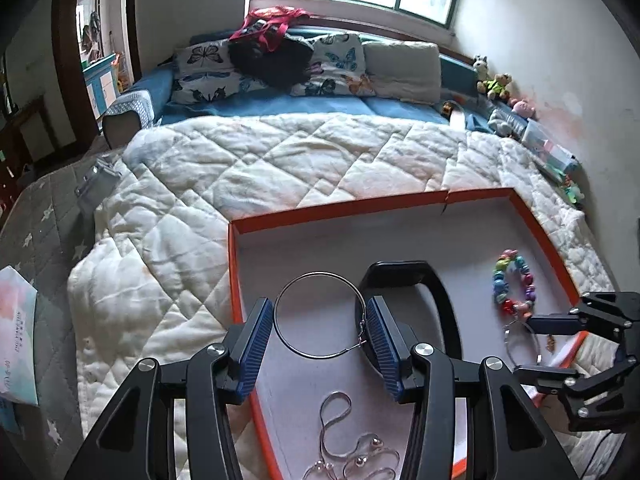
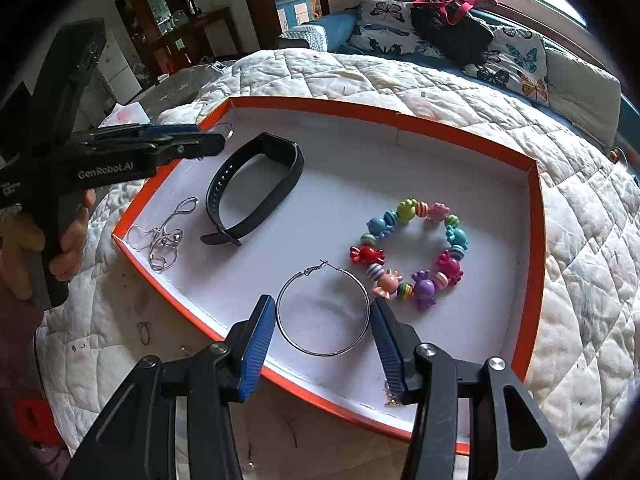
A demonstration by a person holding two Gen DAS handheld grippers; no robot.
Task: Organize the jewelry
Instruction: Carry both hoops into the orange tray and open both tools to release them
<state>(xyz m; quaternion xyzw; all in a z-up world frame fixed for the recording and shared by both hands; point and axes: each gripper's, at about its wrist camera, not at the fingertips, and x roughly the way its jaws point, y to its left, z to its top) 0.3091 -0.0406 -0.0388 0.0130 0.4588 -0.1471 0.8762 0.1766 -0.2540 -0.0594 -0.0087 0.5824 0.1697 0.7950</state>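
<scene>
A shallow box point(image 2: 360, 110) with an orange rim and a white floor lies on the white quilt point(image 1: 280, 160) of a bed, and the jewelry is inside it. The left gripper point(image 1: 318, 304) has its jaws about half open, and the first hoop earring point(image 1: 320, 356) sits between them. The thin silver ring reaches from one blue pad to the other and seems to be pinched at both sides, with its clasp next to the right pad. It hangs over the left part of the box. The right gripper point(image 2: 323, 302) stands the same way, jaws about half open, and it holds the second hoop earring point(image 2: 320, 355) across its width. This ring throws a soft shadow on the white floor under it, so it looks a little lifted over the near side of the box. A black wristband point(image 2: 256, 188) lies on the floor of the box toward the far left. A silver chain point(image 2: 164, 236) with small round beads lies loose in the left corner. A bracelet of colourful beads point(image 2: 412, 252) lies just beside the second hoop, on the right half of the box. Something small and golden point(image 2: 390, 398) shows beside the right pad of the right gripper, but I cannot tell what it is. A person's hand point(image 2: 68, 240) grips the handle of the left gripper.
</scene>
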